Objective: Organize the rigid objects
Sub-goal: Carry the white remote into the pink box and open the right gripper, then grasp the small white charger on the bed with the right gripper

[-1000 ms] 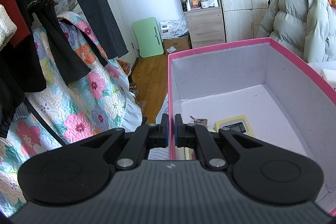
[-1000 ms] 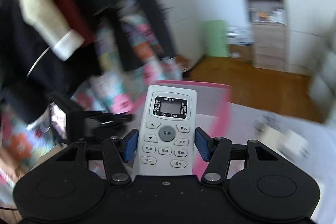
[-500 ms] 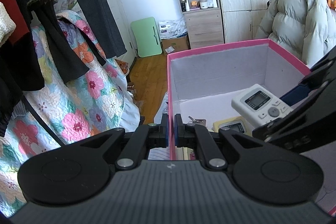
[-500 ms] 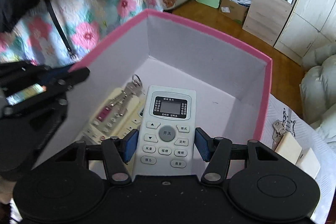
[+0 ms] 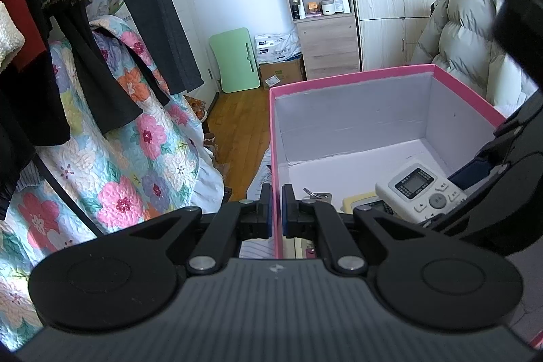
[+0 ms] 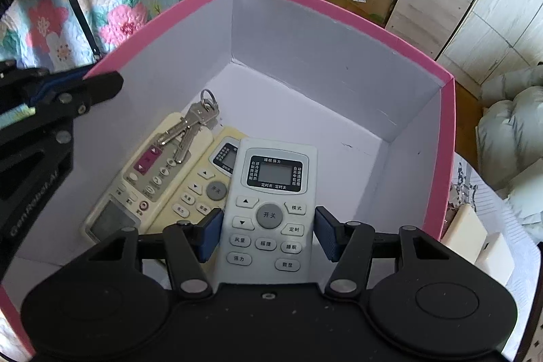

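White remote (image 6: pixel 271 209) now lower inside pink box (image 6: pixel 339 5), between the right fingers (image 6: pixel 325 238), gripped; left fingers (image 5: pixel 266 209) clamping box wall.

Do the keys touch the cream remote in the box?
Touching. The right wrist view shows the keys lying directly on the upper end of the cream remote, blades across its buttons.

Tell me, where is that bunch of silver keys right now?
In the right wrist view, the silver keys lie inside the pink-rimmed box, towards its left, on top of the cream remote.
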Demonstrator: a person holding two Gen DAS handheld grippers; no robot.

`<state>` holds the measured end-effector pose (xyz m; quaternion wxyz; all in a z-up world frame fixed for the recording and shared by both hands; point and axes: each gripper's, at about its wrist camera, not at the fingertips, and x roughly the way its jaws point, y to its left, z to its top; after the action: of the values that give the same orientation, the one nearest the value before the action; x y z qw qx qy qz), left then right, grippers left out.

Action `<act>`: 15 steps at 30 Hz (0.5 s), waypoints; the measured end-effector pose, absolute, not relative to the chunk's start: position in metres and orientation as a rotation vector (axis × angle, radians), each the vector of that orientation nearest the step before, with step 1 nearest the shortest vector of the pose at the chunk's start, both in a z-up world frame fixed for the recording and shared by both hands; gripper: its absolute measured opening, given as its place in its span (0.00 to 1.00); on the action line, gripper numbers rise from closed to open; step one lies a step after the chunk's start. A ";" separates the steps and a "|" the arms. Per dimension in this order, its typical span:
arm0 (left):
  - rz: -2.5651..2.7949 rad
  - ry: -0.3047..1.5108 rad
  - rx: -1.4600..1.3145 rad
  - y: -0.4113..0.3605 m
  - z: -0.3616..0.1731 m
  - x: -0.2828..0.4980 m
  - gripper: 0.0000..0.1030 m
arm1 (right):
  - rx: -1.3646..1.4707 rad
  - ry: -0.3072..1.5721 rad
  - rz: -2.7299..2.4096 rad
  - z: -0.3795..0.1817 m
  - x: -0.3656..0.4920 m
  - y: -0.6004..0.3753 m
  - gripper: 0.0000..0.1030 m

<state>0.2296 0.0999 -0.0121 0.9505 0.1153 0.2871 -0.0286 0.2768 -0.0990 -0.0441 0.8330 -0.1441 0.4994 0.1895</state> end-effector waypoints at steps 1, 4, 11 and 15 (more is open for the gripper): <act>-0.057 0.584 0.237 0.100 -0.012 0.230 0.04 | -0.295 1.048 0.406 -0.042 0.275 -0.101 0.60; -0.056 0.583 0.241 0.100 -0.013 0.230 0.04 | -0.263 1.008 0.432 -0.033 0.266 -0.107 0.60; -0.054 0.584 0.245 0.099 -0.014 0.230 0.04 | -0.168 0.846 0.434 0.017 0.233 -0.140 0.62; -0.054 0.584 0.244 0.099 -0.014 0.230 0.04 | -0.027 0.768 0.447 0.040 0.210 -0.178 0.62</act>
<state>0.2300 0.0989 -0.0144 0.9499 0.1201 0.2872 -0.0267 0.2100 -0.1782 0.0398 0.9028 -0.0133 0.3715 0.2163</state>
